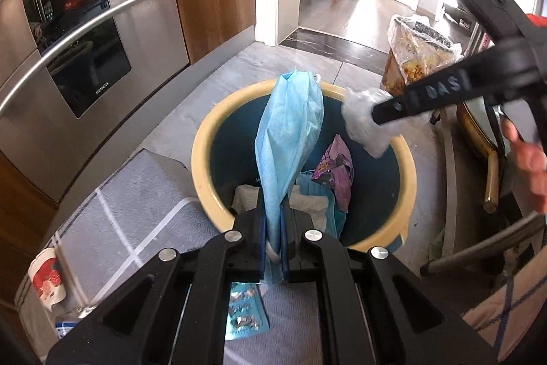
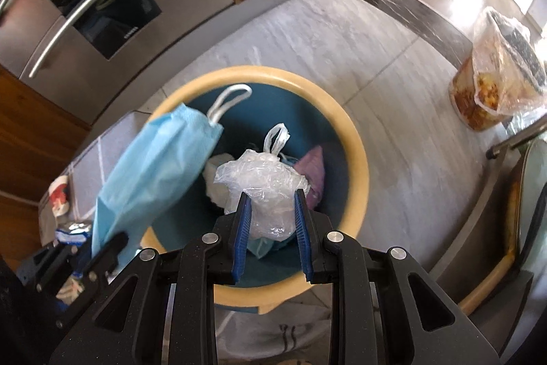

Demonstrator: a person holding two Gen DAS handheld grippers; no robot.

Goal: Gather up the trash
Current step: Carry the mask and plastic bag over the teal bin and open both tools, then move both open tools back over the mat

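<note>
A round bin point(image 1: 201, 156) with a yellow rim and blue inside stands on the floor; it also shows in the right wrist view point(image 2: 359, 153). My left gripper point(image 1: 273, 228) is shut on a blue face mask point(image 1: 290, 132) that hangs over the bin; the mask shows in the right wrist view point(image 2: 154, 173) too. My right gripper point(image 2: 271, 214) is shut on a crumpled clear plastic bag point(image 2: 263, 187) above the bin, seen also in the left wrist view point(image 1: 362, 122). A purple wrapper point(image 1: 336, 173), tissues and another mask lie in the bin.
A grey checked cloth point(image 1: 119, 214) beside the bin bears a paper cup point(image 1: 46, 276) and a blister pack point(image 1: 246, 310). A steel oven point(image 1: 85, 57) stands at left. A second bin with a plastic liner point(image 2: 495, 74) stands at right. A chair leg point(image 1: 451, 180) is near.
</note>
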